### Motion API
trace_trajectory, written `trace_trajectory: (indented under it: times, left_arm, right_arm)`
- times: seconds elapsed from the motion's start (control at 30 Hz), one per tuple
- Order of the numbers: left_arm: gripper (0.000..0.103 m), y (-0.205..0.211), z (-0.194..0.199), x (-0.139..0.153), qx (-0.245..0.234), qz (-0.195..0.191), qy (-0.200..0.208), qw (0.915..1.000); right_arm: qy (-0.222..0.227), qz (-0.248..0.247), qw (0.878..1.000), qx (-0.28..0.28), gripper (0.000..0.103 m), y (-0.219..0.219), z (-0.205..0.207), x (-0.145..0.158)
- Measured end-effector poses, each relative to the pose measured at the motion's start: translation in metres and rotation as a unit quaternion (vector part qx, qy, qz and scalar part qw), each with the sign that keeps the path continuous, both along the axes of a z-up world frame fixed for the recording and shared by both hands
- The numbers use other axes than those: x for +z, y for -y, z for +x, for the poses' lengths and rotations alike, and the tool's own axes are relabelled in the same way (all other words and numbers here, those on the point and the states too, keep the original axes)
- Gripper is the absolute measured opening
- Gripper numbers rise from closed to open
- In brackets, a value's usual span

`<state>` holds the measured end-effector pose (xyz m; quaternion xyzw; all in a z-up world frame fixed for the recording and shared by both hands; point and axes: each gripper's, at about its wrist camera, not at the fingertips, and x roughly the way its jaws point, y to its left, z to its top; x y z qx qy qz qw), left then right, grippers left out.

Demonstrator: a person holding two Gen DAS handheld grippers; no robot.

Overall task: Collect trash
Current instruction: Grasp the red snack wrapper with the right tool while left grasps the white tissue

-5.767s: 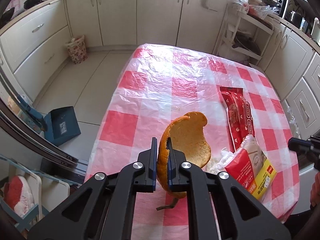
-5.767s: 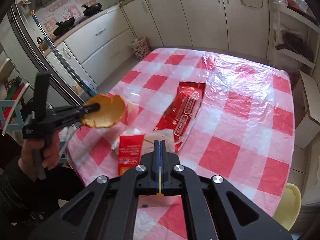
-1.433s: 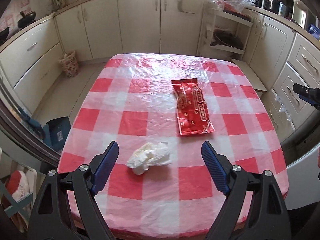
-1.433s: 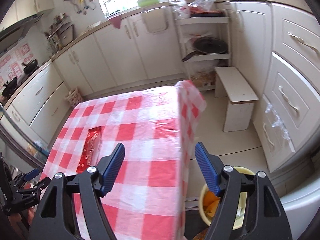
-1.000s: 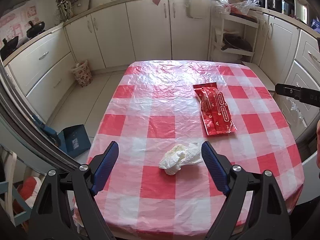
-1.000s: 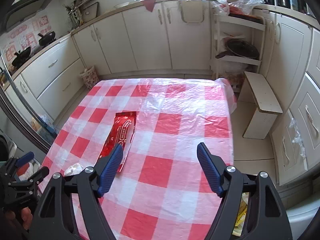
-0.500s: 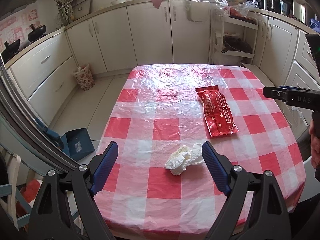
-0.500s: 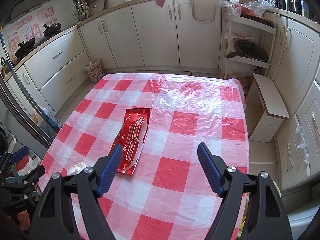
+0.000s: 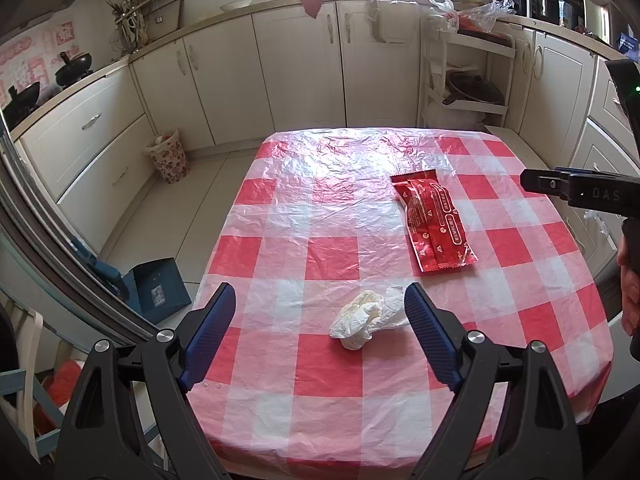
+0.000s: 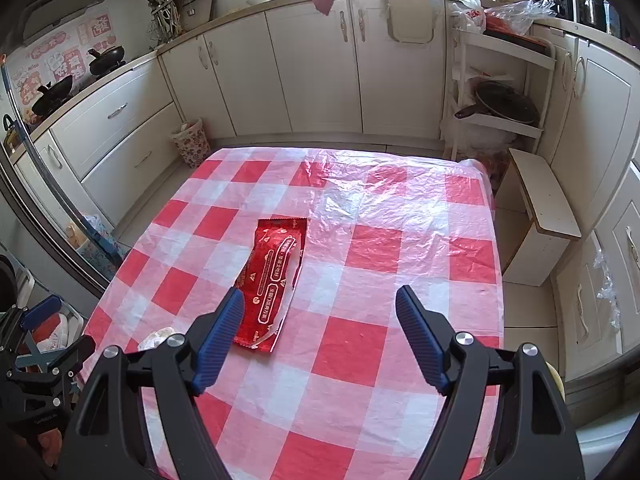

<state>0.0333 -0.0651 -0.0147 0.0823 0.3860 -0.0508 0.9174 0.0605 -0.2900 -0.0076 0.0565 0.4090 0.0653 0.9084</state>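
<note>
Crumpled tissue (image 9: 370,319) and red wrapper (image 9: 434,226) are lying apart on the checkered worktop (image 9: 320,216); left tool (image 9: 320,322) and right tool (image 10: 320,326) are hovering spread wide, empty.

Glossy plastic over a checked table, with matt black tools above it.

The table (image 9: 280,208) wears a thin, clear plastic sheet, crinkled and shiny, over red-and-white checks. The wrapper (image 9: 434,224) is red foil-like film, glossy and creased. The tissue (image 9: 368,318) looks like soft, matt white paper, crumpled. The left gripper (image 9: 320,340) and right gripper (image 10: 320,340) have matt black plastic arms, ribbed blue pads (image 9: 212,336) and small bright metal screws. The cabinets (image 9: 300,72) are smooth cream panels with a satin sheen and metal handles. The floor (image 9: 160,216) is pale, smooth tile. The bin (image 9: 168,156) by the cabinets is patterned, its material unclear.
</note>
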Motion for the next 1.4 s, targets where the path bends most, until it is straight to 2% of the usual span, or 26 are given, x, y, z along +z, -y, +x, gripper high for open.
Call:
trace_trajectory:
  times: [0.47,0.57,0.93,1.07,1.17,1.2,1.23,1.27,1.3,1.33,1.37,1.4]
  left_arm:
    - [0.084,0.000,-0.001,0.000,-0.001,0.000,-0.001,1.0000]
    - [0.085,-0.002,0.000,-0.002,-0.001,0.001,-0.007,1.0000]
    - [0.087,-0.008,0.006,-0.026,-0.016,-0.022,-0.060,0.9978]
    - [0.087,-0.007,0.007,-0.032,-0.024,-0.022,-0.070,0.9970]
    - [0.087,-0.008,0.012,-0.039,-0.027,-0.025,-0.083,0.9959]
    - [0.087,-0.008,0.014,-0.041,-0.028,-0.028,-0.087,0.9954]
    - [0.087,-0.008,0.017,-0.043,-0.029,-0.032,-0.094,0.9946]
    - [0.087,-0.008,0.020,-0.046,-0.030,-0.034,-0.100,0.9939]
    - [0.087,-0.008,0.023,-0.049,-0.031,-0.036,-0.104,0.9934]
    - [0.087,-0.007,0.025,-0.051,-0.033,-0.037,-0.108,0.9929]
    - [0.087,-0.006,0.027,-0.054,-0.034,-0.038,-0.111,0.9925]
    - [0.087,-0.005,0.030,-0.056,-0.037,-0.038,-0.117,0.9917]
  right_arm:
    - [-0.005,-0.003,1.000,0.009,0.078,-0.015,0.004,-0.004]
    - [-0.010,-0.002,1.000,0.011,0.081,-0.019,0.008,-0.008]
    - [-0.058,-0.002,0.998,0.016,0.081,-0.054,0.044,-0.044]
    - [-0.071,-0.009,0.997,0.001,0.081,-0.060,0.062,-0.063]
    - [-0.082,0.004,0.997,-0.012,0.080,-0.059,0.072,-0.077]
    - [-0.081,0.007,0.997,-0.014,0.078,-0.060,0.074,-0.080]
    - [-0.080,0.007,0.997,-0.013,0.067,-0.060,0.076,-0.082]
    - [-0.082,0.005,0.997,-0.009,0.051,-0.062,0.078,-0.084]
    - [-0.077,-0.007,0.997,-0.008,0.046,-0.064,0.078,-0.083]
    - [-0.079,-0.002,0.997,0.003,0.025,-0.066,0.079,-0.084]
    - [-0.082,0.001,0.997,0.009,0.012,-0.067,0.079,-0.083]
    - [-0.082,0.005,0.996,0.016,0.008,-0.068,0.079,-0.083]
